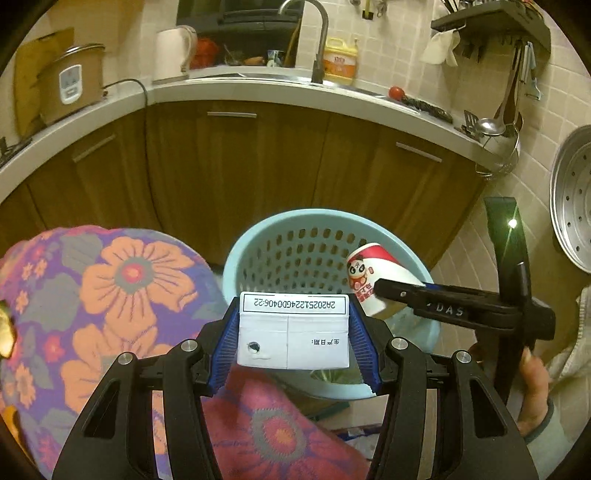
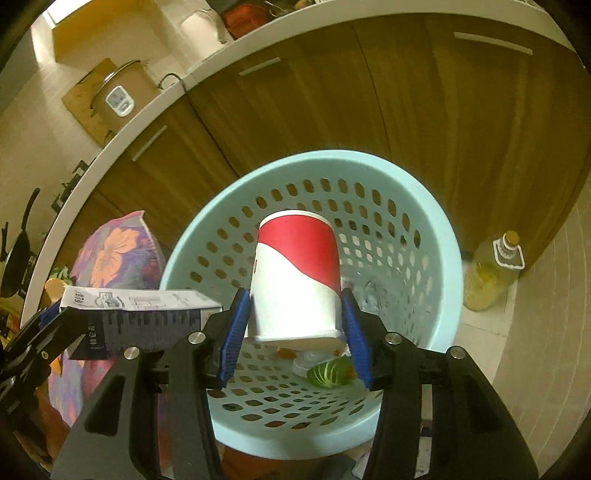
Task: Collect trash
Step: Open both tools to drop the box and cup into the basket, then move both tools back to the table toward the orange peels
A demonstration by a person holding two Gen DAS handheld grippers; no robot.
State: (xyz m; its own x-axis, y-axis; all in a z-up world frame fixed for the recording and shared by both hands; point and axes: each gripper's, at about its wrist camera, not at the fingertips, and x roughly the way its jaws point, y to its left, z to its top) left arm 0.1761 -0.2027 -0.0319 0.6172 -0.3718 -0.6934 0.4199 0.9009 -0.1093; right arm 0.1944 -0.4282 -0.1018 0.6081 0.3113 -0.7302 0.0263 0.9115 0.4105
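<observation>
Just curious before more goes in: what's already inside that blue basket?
In the basket, a green scrap and a pale lid-like piece lie on the bottom. The paper cup covers whatever sits behind it.

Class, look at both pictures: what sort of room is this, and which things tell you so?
A home kitchen, most likely. A sink tap stands on a curved worktop above wooden cupboards, and a rice cooker and kettle stand on the worktop.

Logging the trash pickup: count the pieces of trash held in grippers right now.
2. The white rectangular paper carton sits between the left gripper's blue pads; the red-and-white paper cup sits in the right gripper over the pale blue perforated plastic basket.
</observation>
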